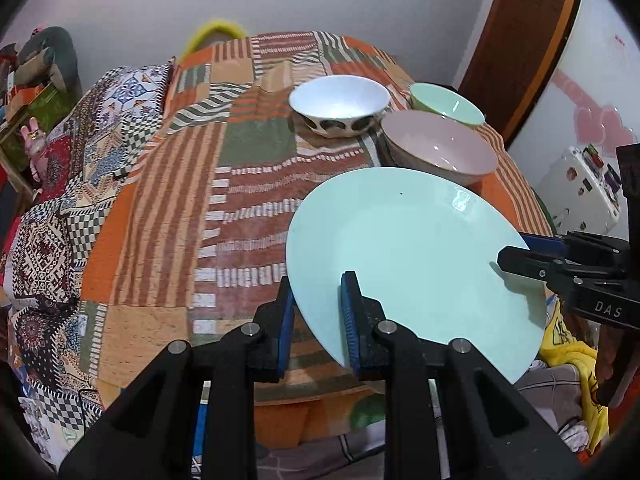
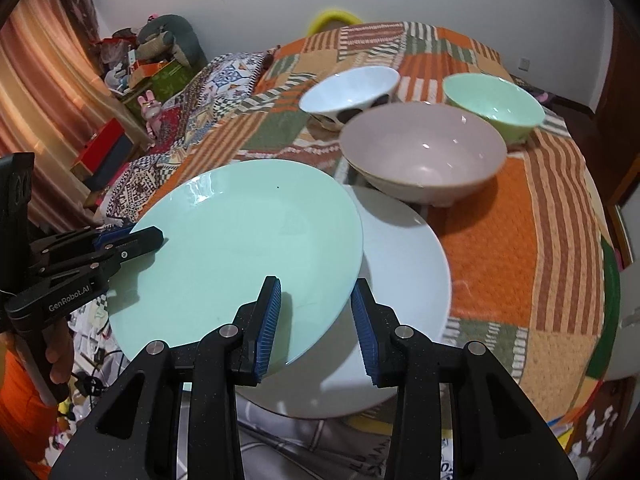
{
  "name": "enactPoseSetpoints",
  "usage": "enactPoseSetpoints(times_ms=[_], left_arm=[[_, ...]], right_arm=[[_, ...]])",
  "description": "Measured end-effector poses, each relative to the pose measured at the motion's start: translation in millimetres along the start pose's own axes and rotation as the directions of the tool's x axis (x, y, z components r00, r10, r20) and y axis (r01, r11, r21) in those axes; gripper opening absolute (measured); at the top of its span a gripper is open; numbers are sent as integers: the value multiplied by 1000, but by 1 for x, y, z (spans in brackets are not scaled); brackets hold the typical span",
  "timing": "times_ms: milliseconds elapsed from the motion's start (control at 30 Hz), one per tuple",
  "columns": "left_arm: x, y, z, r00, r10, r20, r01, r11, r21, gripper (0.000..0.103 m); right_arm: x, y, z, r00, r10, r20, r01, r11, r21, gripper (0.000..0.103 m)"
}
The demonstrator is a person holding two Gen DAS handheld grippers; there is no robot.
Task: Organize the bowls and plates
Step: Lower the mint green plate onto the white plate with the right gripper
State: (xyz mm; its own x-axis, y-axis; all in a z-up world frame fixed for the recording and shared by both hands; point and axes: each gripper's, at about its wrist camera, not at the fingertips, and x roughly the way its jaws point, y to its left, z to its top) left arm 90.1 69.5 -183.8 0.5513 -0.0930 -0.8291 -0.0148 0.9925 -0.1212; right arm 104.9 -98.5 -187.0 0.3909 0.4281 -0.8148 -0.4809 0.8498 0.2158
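A mint green plate (image 1: pixel 412 256) is held above the patchwork-covered table (image 1: pixel 240 184). My left gripper (image 1: pixel 318 320) straddles its left rim with one pad above and one below, shut on it. My right gripper (image 2: pixel 316 320) straddles the plate (image 2: pixel 240 248) at its opposite rim with the jaws apart around it, and shows in the left wrist view (image 1: pixel 516 258). The left gripper shows in the right wrist view (image 2: pixel 152 238). A white plate (image 2: pixel 404 280) lies under the green one. Behind stand a pink bowl (image 2: pixel 424 156), a white spotted bowl (image 2: pixel 348 92) and a green bowl (image 2: pixel 494 102).
A patterned quilt (image 1: pixel 76 184) hangs off the table's left side. Boxes and toys (image 2: pixel 152 76) sit against the far left wall. A wooden door frame (image 1: pixel 520 40) and a small fridge (image 1: pixel 584 188) stand to the right. Clutter lies on the floor below the table's near edge.
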Motion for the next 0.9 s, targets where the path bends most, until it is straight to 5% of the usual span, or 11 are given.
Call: enactPoseSetpoints(times_ms=[900], left_arm=[[52,-28,6,995,-16,-102,21,998,51,25]], right_arm=[[8,-33,-15,996,-75,-50,77,996,44,33]])
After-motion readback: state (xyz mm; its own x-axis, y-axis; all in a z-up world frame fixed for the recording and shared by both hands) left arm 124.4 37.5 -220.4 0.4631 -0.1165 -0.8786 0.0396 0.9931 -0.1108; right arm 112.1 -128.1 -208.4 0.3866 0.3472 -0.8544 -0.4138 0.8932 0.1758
